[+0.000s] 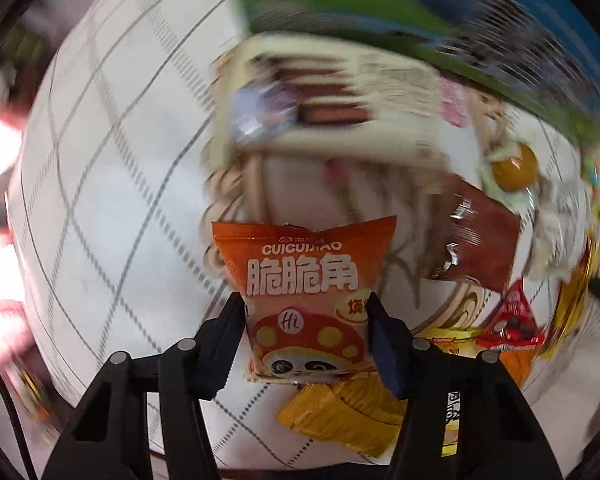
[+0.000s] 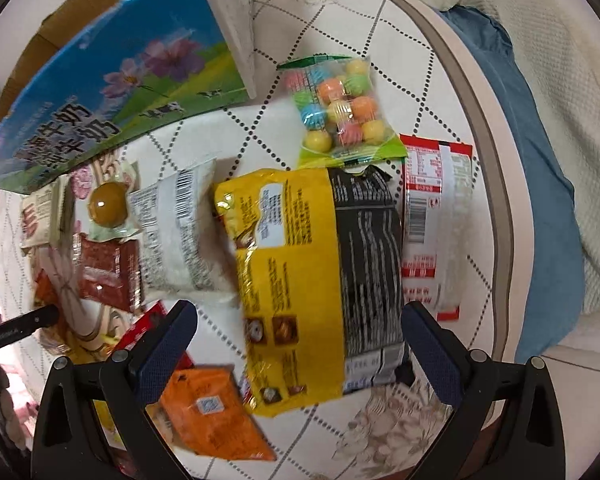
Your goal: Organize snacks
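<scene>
The left gripper [image 1: 306, 312] is clenched on one orange snack pack [image 1: 304, 280], its two dark fingers [image 1: 228, 336] pressing the pack's lower sides and lifting it upright above the white quilted table [image 1: 112, 200]. Much of the left view is smeared by blur. Beneath the pack lies one gold wrapper [image 1: 340, 416]; to the right sit one brown sachet [image 1: 480, 240], one red triangular packet [image 1: 514, 320] and one yellow ball in clear wrap [image 1: 514, 168].

The right gripper [image 2: 298, 336] is released, jaws spread wide, hovering over one yellow-and-black bag [image 2: 320, 272] that lies flat on the table between the finger lines. Just beyond the bag is one clear bag of candy balls [image 2: 340, 108]; about eleven balls can be counted, though some overlap. Touching the big bag's right edge lies one red-and-white pack [image 2: 432, 220], and at its left one white pack [image 2: 180, 232]. One orange packet [image 2: 212, 412] lies near the left finger. One blue milk carton [image 2: 112, 96] stands at the far left.
</scene>
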